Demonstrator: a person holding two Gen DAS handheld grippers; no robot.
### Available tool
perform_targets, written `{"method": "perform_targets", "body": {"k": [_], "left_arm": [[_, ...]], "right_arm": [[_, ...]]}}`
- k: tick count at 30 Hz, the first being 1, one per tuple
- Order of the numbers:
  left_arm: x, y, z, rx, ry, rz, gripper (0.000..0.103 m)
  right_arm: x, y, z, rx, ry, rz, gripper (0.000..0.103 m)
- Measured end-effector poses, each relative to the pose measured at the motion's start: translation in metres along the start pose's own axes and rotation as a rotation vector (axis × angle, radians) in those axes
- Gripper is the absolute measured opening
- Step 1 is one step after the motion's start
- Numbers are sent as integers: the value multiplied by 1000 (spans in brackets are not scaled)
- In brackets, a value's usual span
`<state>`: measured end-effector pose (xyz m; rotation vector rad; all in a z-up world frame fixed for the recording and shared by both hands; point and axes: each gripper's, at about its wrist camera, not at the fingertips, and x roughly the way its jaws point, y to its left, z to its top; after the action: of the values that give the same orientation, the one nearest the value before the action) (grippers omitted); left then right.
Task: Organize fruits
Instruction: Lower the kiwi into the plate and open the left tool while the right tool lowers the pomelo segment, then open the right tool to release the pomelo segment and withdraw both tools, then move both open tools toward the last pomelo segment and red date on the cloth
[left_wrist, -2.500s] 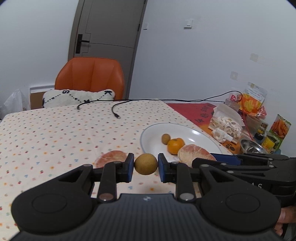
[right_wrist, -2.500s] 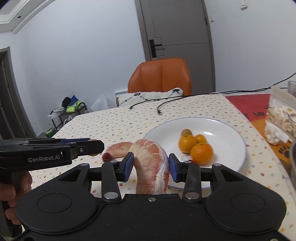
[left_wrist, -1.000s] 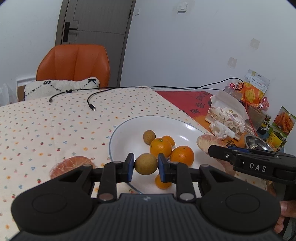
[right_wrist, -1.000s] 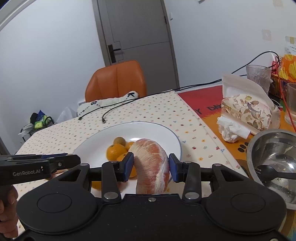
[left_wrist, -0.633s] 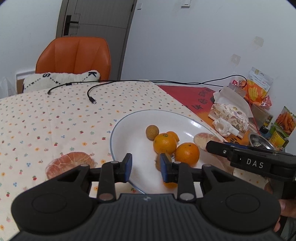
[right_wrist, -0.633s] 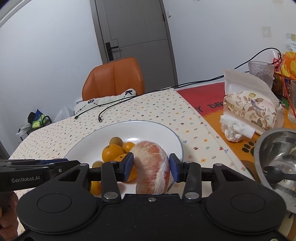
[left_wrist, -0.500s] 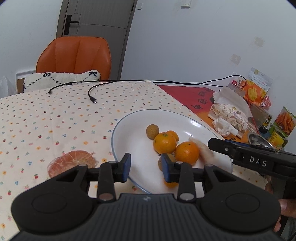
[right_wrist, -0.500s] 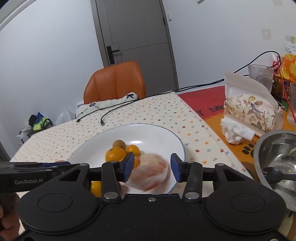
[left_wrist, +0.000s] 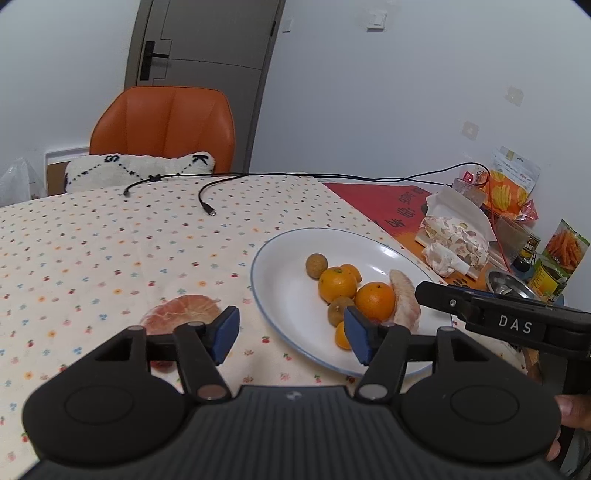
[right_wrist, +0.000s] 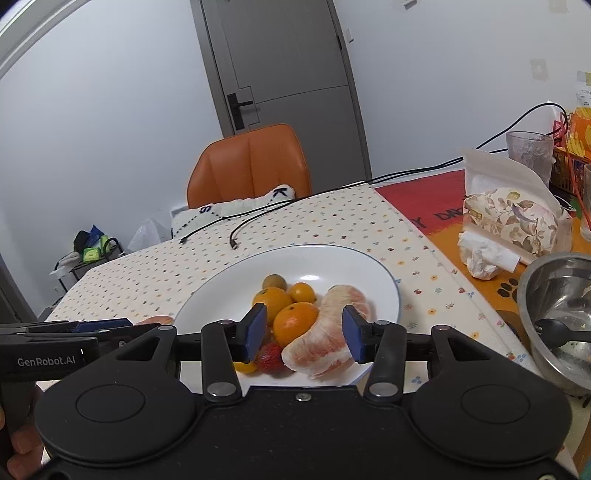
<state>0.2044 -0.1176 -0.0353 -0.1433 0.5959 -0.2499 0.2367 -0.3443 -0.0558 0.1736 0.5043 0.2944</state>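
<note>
Pink pomelo wedge lengthwise on white plate

A peeled pink pomelo segment lies in the white round plate right of the oranges; another peeled segment lies on the table left of it.

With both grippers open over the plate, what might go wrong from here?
1. The pomelo segment lies at the plate's near rim; the right gripper pulling back might drag it off.
2. Small round fruit could roll if nudged.
3. A second pomelo piece sits under the left gripper, whose jaws could crush it.
</note>
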Motion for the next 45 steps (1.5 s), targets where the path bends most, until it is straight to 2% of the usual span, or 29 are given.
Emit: {"method": "perform_targets", "body": {"k": [4, 11, 15, 26, 32, 45], "left_arm": [[-8, 1, 0, -1, -10, -2, 64], [-19, -2, 0, 7, -23, 3, 77], [-24, 1, -2, 0, -24, 12, 79], [-40, 19, 0, -20, -50, 95, 89], [-48, 28, -3, -25, -52, 126, 91], [-64, 53, -10, -65, -52, 180, 91]], "right_arm": [[-6, 5, 1, -5, -8, 2, 50], [-14, 7, -1, 7, -14, -5, 57], [-19, 7, -3, 26, -11, 0, 62], [-29, 18, -3, 61, -23, 63, 93], [-27, 24, -5, 70, -9, 94, 102], [-14, 50, -14, 43, 34, 183, 103]]}}
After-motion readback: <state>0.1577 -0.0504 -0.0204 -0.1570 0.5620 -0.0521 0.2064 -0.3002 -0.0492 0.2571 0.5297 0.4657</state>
